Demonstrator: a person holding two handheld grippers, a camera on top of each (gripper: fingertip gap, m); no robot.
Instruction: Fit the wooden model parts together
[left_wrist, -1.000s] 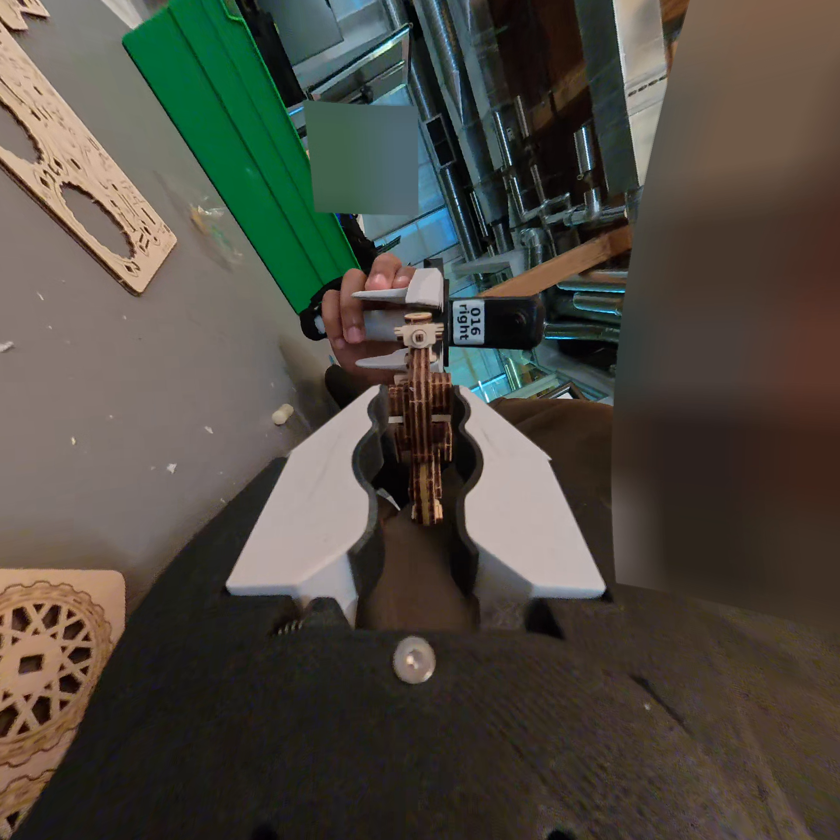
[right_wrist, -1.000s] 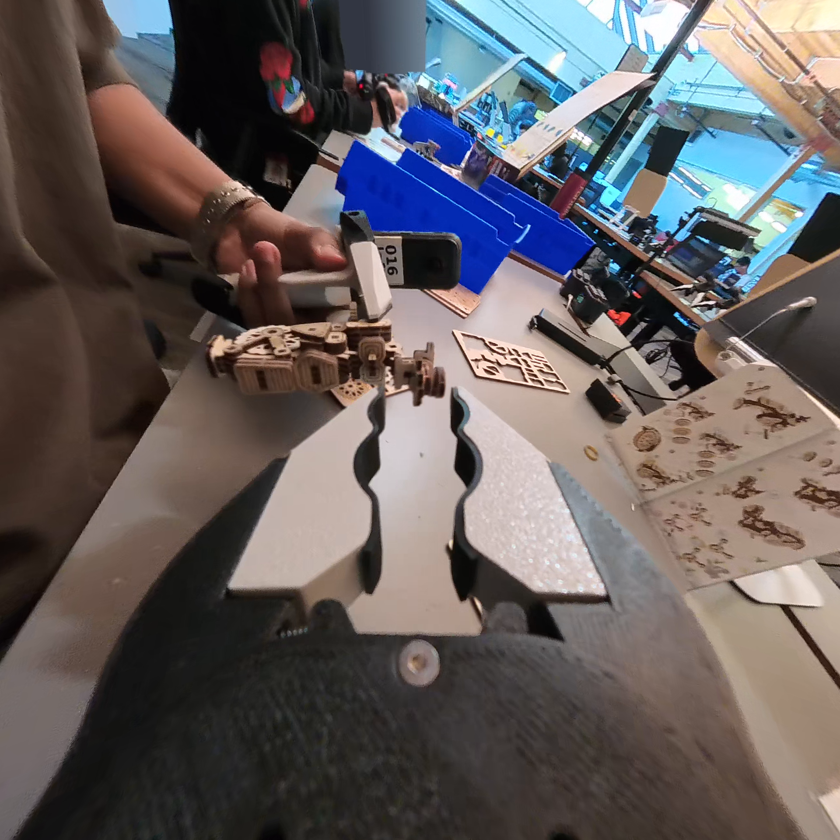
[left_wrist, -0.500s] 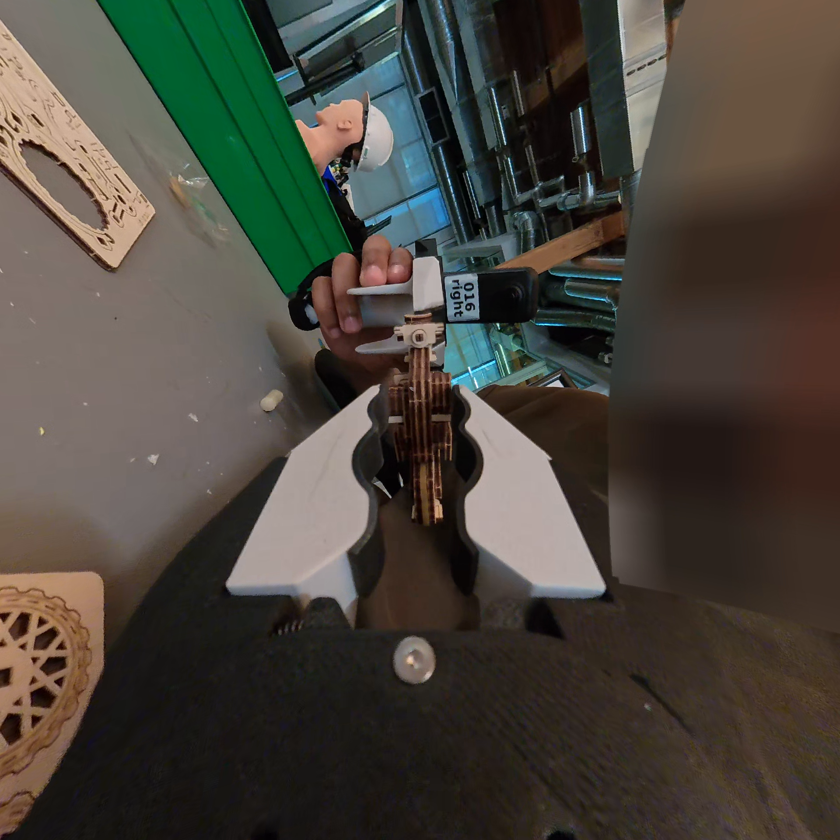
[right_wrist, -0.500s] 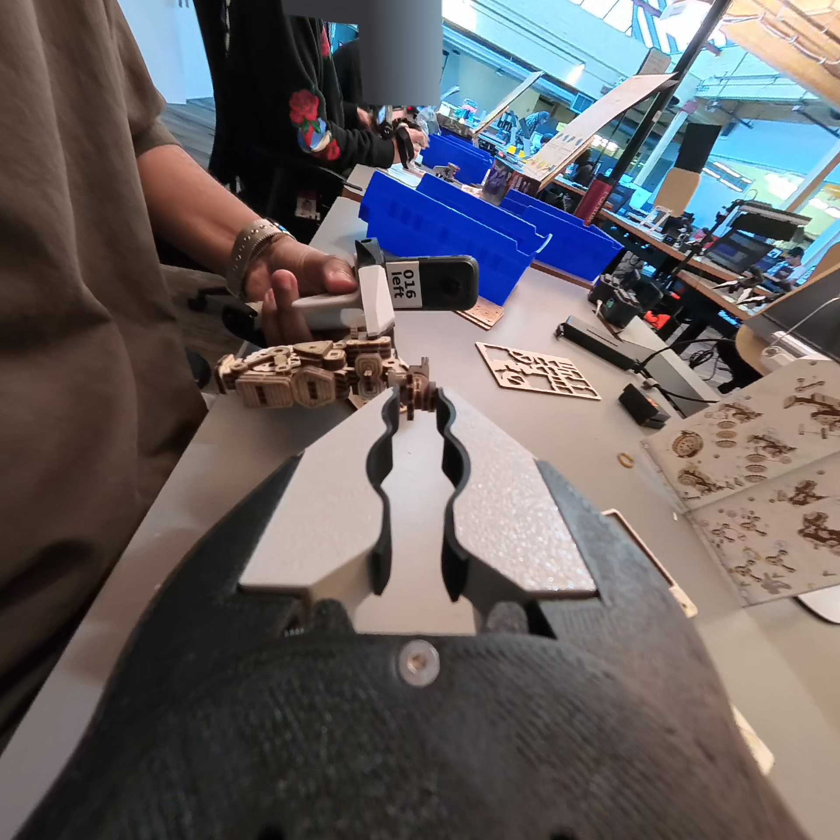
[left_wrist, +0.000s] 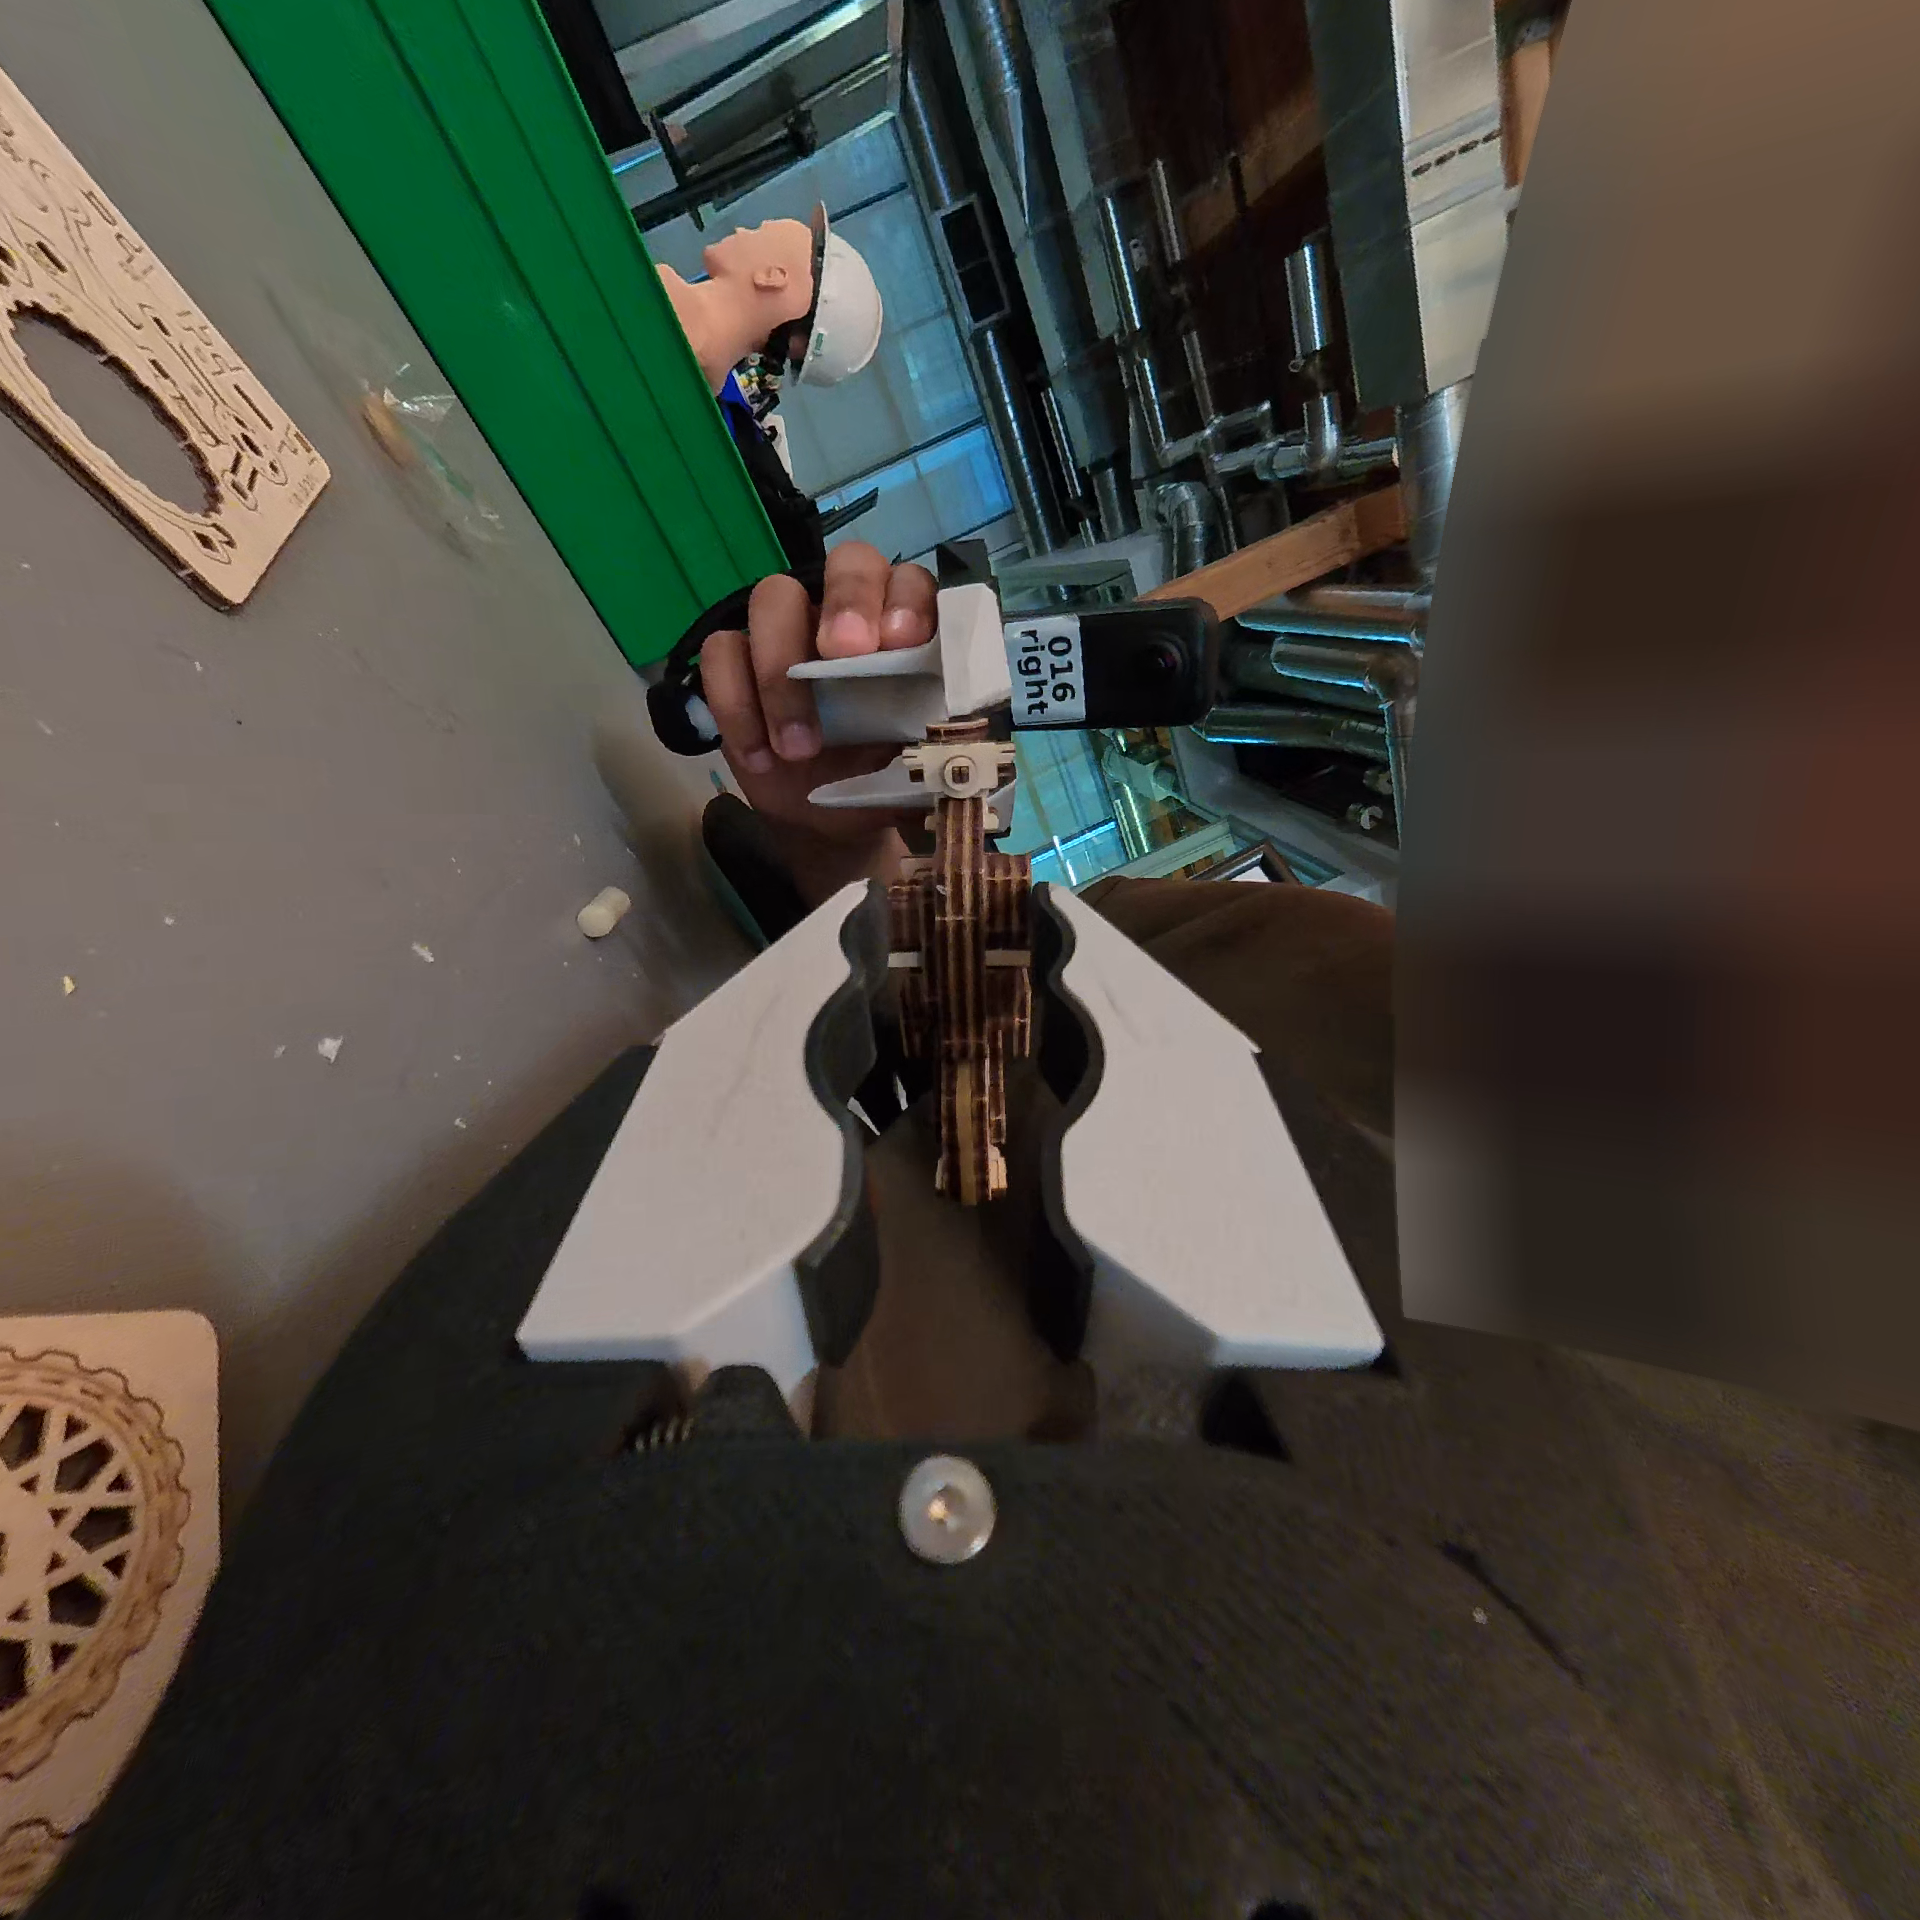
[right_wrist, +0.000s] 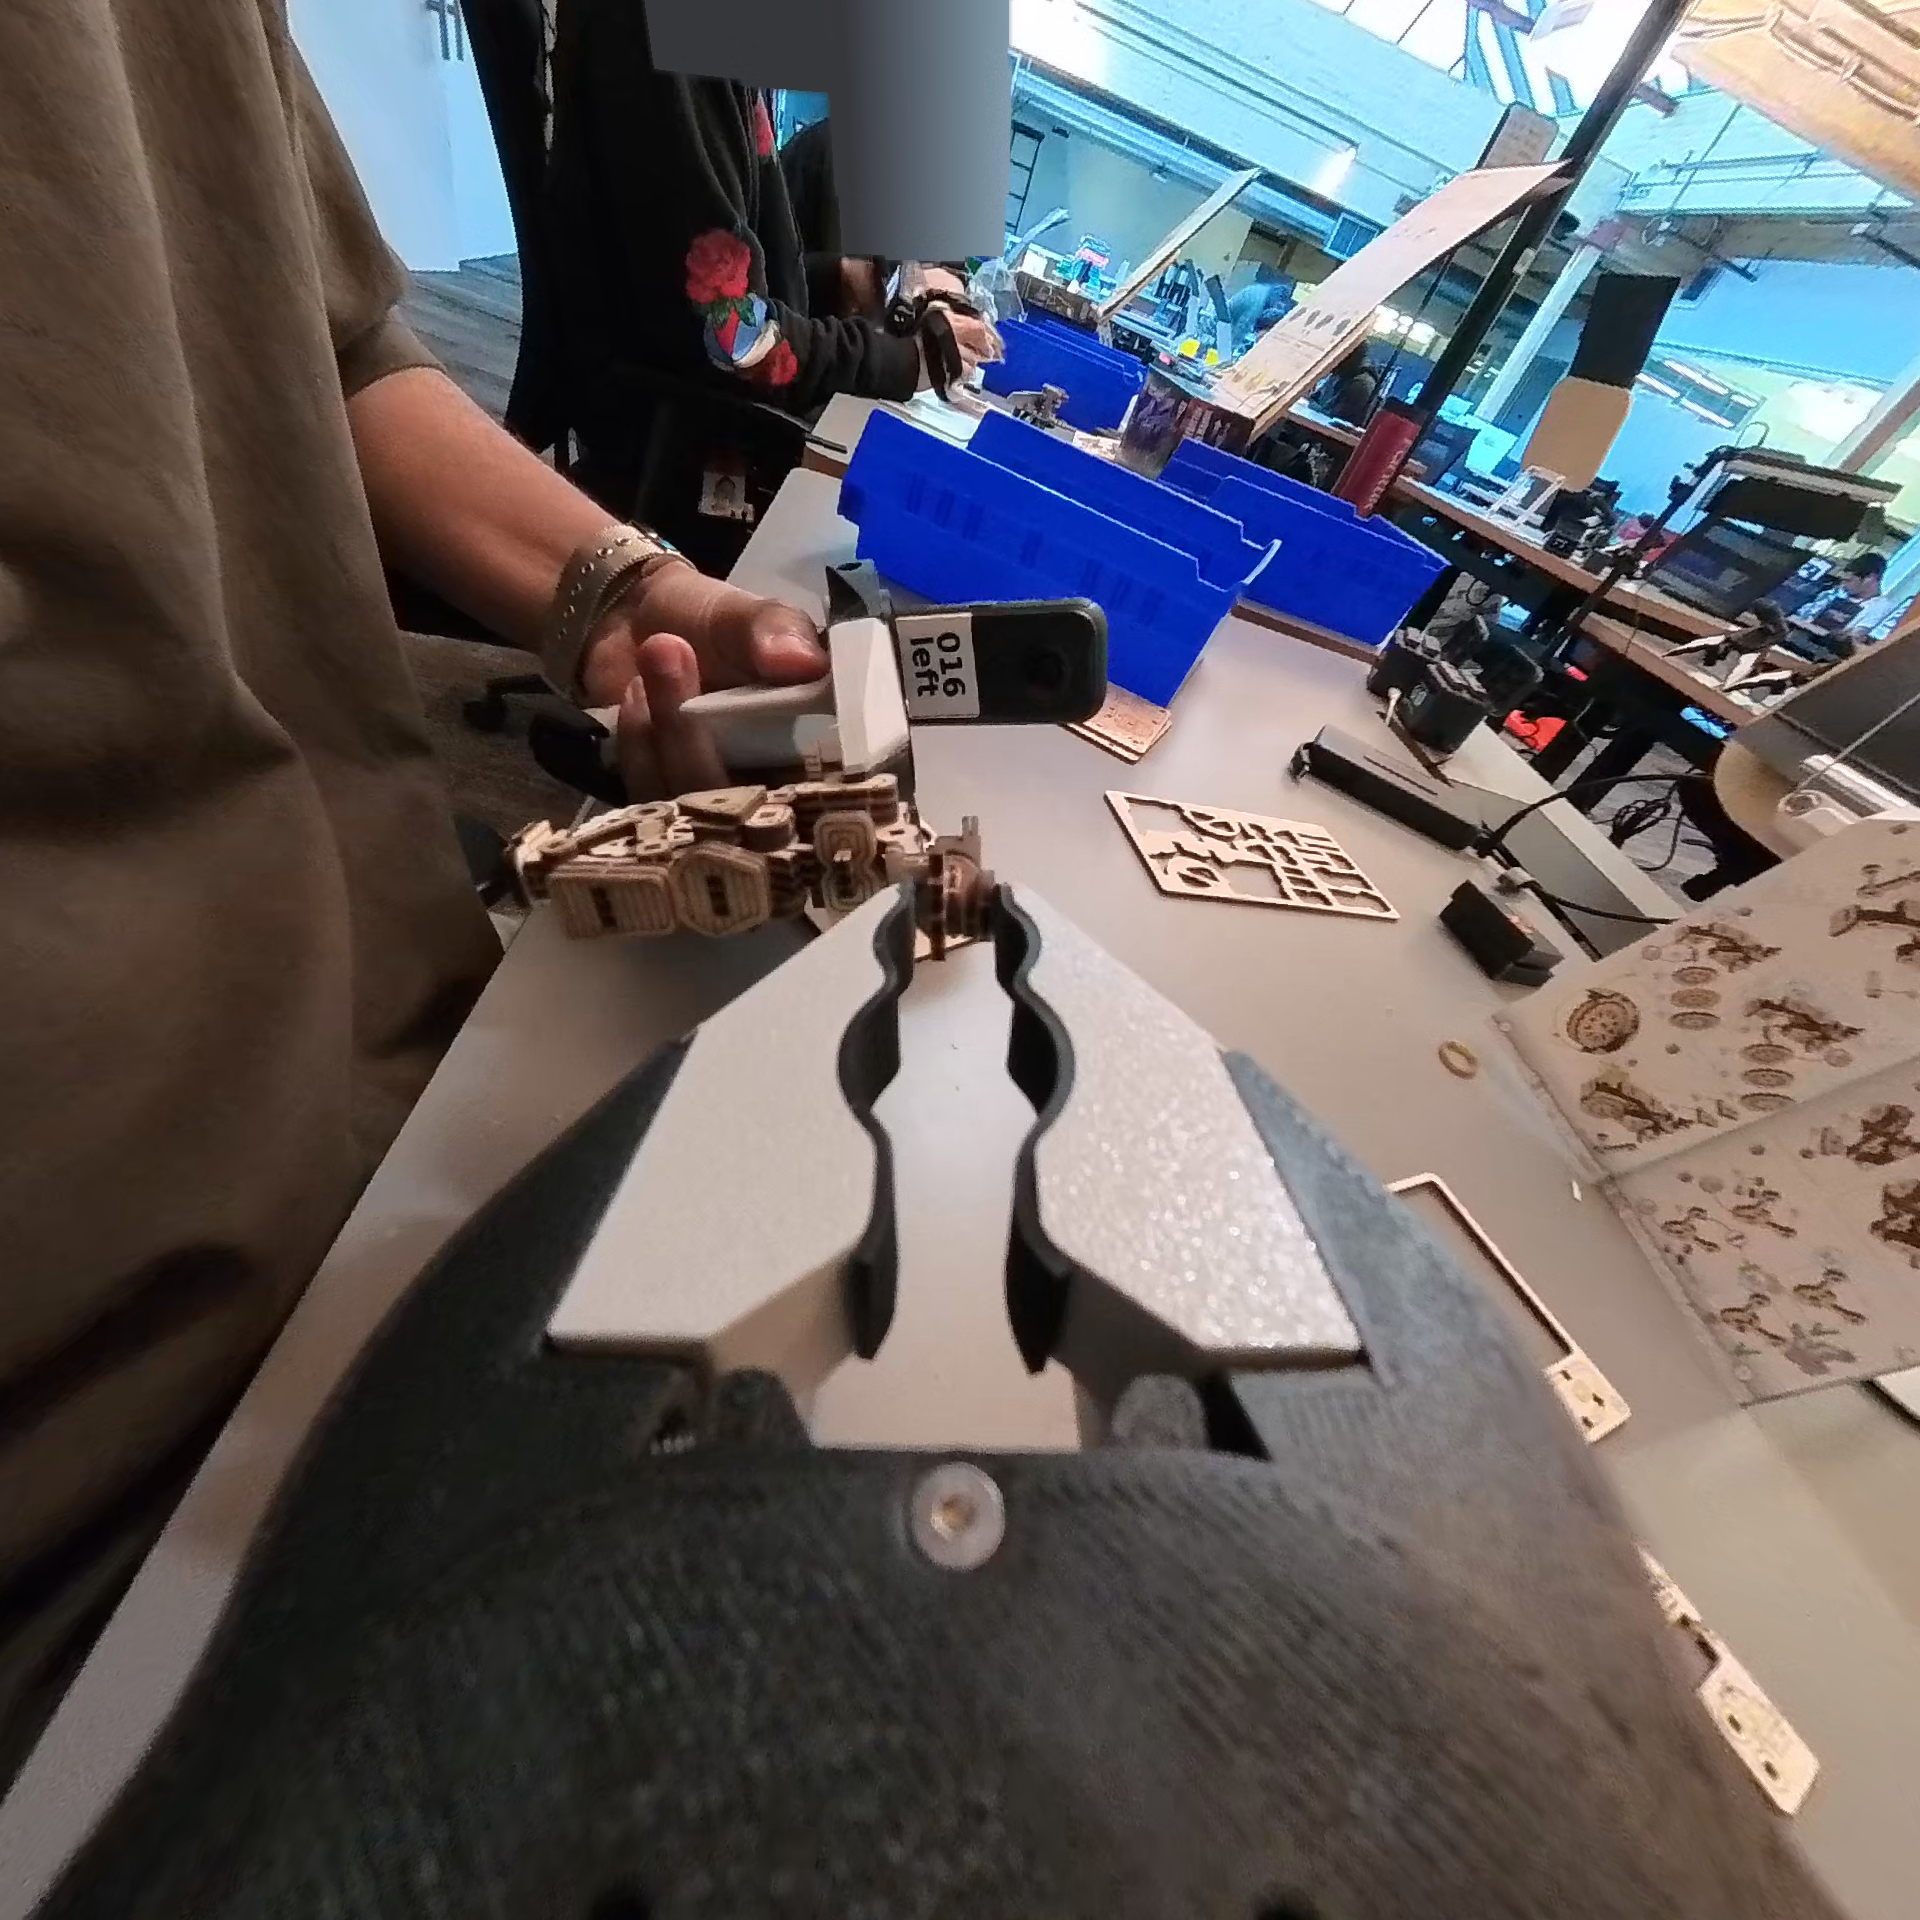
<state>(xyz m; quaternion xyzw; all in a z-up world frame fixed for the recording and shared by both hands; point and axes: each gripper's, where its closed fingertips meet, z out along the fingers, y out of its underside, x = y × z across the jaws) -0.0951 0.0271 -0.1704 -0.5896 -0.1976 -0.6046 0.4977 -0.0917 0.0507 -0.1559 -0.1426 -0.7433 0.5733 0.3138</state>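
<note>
Left tongs (left_wrist: 961, 987) grasping wooden model (right_wrist: 717, 868), long axis level, right tongs (right_wrist: 956, 914) clenched on its far end

The layered wooden model (right_wrist: 717, 878) is held level above the grey tabletop (right_wrist: 1195, 997), its small end joint (right_wrist: 961, 894) pinched between fingers (right_wrist: 1039, 997).

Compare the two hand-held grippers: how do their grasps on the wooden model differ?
The left hand-held gripper clamps the wooden model around its thick layered body; the right hand-held gripper pinches only a small part at the model's end. The left one's jaws stand wider than the right one's. Both hold the same model above the grey table.
</note>
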